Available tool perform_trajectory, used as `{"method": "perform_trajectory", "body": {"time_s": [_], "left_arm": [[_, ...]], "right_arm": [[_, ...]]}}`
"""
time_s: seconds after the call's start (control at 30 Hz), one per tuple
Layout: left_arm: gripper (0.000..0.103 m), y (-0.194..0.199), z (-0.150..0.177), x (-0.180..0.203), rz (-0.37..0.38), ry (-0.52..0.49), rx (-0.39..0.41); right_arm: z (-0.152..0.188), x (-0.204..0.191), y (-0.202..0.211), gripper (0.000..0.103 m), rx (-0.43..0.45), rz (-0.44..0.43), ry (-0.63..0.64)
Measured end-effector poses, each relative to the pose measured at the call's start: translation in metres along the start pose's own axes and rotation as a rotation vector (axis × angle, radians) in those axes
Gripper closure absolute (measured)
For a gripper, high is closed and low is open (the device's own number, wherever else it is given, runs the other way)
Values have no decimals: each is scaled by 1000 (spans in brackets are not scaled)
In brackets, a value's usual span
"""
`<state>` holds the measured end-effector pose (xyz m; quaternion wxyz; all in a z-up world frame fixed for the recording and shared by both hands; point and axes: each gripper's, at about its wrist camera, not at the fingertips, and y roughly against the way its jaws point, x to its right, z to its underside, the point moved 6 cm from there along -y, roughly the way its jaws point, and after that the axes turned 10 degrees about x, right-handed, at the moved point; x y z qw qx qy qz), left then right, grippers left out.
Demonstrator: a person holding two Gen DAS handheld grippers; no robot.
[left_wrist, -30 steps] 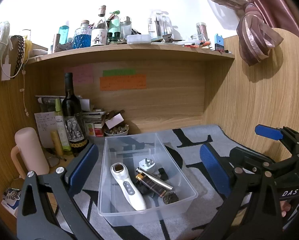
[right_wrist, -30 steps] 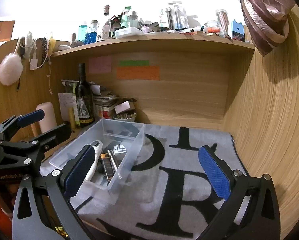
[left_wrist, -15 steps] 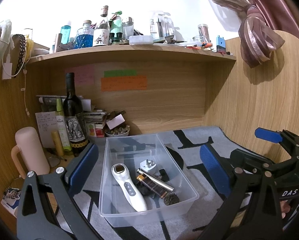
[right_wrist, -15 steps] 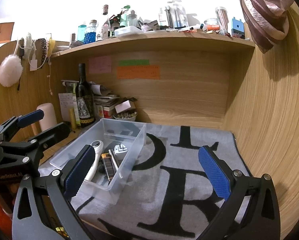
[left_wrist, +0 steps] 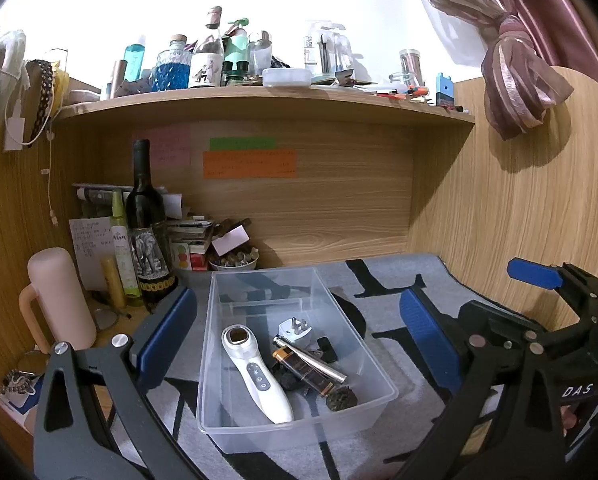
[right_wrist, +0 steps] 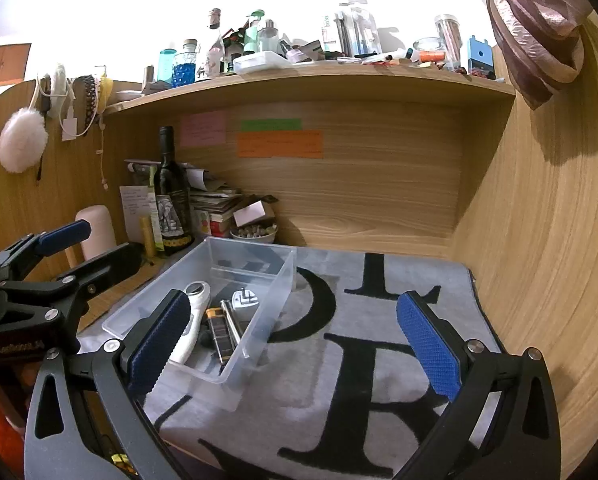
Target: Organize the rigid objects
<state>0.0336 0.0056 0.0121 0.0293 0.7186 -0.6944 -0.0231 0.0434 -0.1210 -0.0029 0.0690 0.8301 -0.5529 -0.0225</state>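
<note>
Inside the one clear bin (left_wrist: 363, 322) lie one white handheld device (left_wrist: 257, 374), one plug adapter (left_wrist: 295, 328) and one battery (left_wrist: 303, 372); the left gripper (left_wrist: 299, 344) and right gripper (right_wrist: 295, 344) both gape, empty.

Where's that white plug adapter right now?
In the left wrist view, the white plug adapter lies inside the clear plastic bin, between the white handheld device and its right wall.

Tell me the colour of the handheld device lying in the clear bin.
White, with a brown round head; clearest in the left wrist view: handheld device, clear bin.
</note>
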Motion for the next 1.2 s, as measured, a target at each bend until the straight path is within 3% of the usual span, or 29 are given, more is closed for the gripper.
{"method": "perform_trajectory", "body": {"time_s": [1.2], "left_arm": [[0,-4,3,4,26,6,-21]], "right_arm": [[-3,-5,3,0,8,7,-22]]}}
